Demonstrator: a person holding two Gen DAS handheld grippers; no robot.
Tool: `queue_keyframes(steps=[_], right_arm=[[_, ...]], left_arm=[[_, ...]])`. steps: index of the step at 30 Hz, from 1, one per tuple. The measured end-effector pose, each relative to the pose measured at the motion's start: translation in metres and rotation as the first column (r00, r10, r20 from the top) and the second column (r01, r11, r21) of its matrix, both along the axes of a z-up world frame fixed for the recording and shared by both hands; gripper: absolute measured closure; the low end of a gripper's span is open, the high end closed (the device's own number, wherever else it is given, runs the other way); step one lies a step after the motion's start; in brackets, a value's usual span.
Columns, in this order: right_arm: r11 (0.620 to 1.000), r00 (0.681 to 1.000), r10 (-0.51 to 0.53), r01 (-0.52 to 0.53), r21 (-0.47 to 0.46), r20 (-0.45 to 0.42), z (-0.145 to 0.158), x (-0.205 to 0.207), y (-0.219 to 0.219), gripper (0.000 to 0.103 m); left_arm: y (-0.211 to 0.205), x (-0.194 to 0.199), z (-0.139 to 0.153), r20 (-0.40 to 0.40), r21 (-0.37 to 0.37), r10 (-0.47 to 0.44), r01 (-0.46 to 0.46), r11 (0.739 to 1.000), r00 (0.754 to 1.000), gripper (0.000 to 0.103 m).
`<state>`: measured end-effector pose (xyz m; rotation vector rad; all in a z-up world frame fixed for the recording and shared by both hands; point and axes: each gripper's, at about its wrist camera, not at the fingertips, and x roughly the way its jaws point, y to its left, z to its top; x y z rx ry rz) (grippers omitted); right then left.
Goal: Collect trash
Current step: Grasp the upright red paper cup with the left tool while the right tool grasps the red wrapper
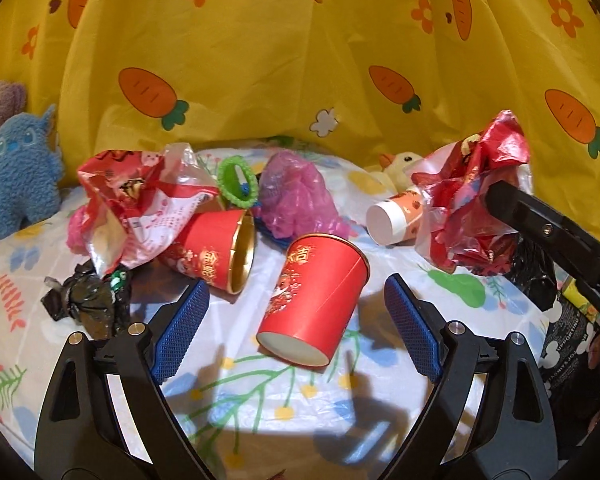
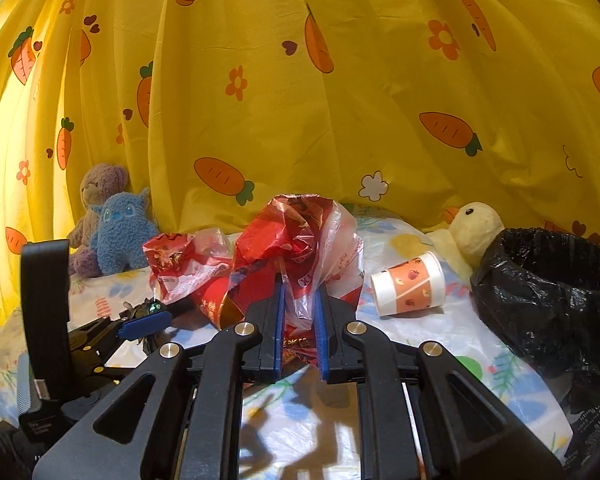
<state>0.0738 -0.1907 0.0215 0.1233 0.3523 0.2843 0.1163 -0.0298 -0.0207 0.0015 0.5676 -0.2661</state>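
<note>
My left gripper (image 1: 296, 292) is open, its blue pads on either side of a red paper cup (image 1: 314, 300) lying on its side on the floral sheet. A second red cup (image 1: 216, 252) lies to its left under a crumpled red-and-white plastic bag (image 1: 140, 196). My right gripper (image 2: 299, 300) is shut on another crumpled red plastic bag (image 2: 300, 236) and holds it off the sheet; this bag shows in the left wrist view (image 1: 472, 196) at the right. An orange-and-white cup (image 2: 410, 284) lies on its side. The black-lined trash bin (image 2: 552, 280) stands at the right.
A black wrapper (image 1: 88, 300), a pink bag (image 1: 296, 196) and a green ring (image 1: 238, 180) lie on the sheet. A blue plush (image 2: 120, 236), a brown bear (image 2: 96, 192) and a yellow duck (image 2: 474, 224) sit along the yellow carrot curtain (image 2: 300, 100).
</note>
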Motion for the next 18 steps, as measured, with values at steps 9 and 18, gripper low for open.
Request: queue_keyframes(steps=[9,18], right_arm=[[1.000,1.000,-0.013,0.013,0.004,-0.020,-0.008,-0.003,-0.013,0.089],[1.000,0.999,-0.026,0.026,-0.006,-0.044,-0.012,0.000,-0.018,0.089]], left_arm=[[-0.019,0.047,-0.028,-0.171,0.040,-0.078,0.086,0.995,0.982,0.044],[-0.023,0.053,-0.028,-0.162,0.050,-0.090,0.100,0.994,0.983,0.049]])
